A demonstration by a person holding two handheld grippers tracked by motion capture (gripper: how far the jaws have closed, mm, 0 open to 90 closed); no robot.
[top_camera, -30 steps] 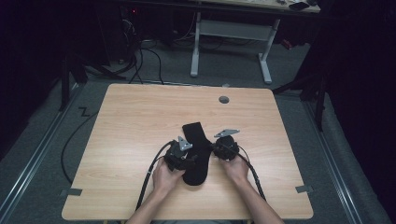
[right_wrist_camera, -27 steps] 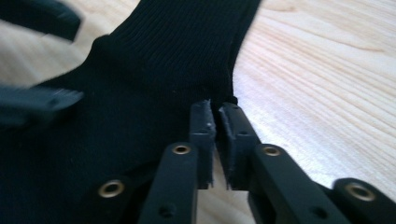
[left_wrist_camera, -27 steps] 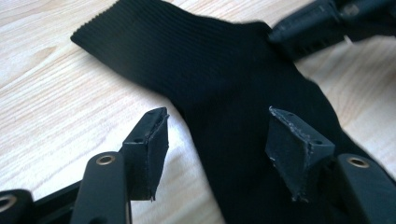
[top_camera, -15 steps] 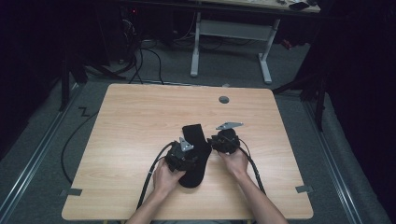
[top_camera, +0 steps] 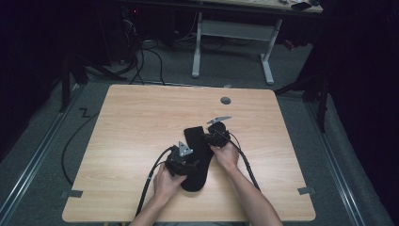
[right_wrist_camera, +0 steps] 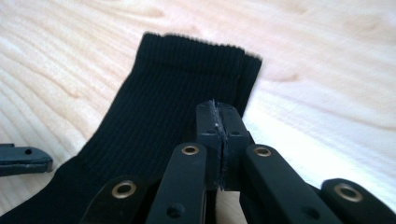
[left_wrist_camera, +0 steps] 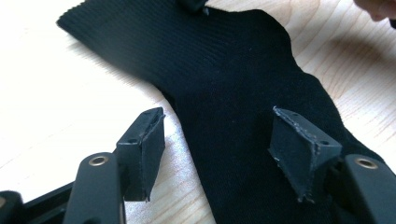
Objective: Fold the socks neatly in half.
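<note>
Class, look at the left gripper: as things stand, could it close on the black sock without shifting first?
Probably yes. The left gripper stands open, with the sock right under its jaws, one pad over the fabric and nothing between.

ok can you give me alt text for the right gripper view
The right hand-held gripper has its two black jaws pressed together just above a black ribbed sock, near the sock's right edge; whether any fabric is pinched cannot be told. The sock lies flat on a light wooden table, cuff pointing away from the camera.

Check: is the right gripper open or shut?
Shut. The right gripper has its pads pressed flat together above the sock; no fabric visibly between them.
</note>
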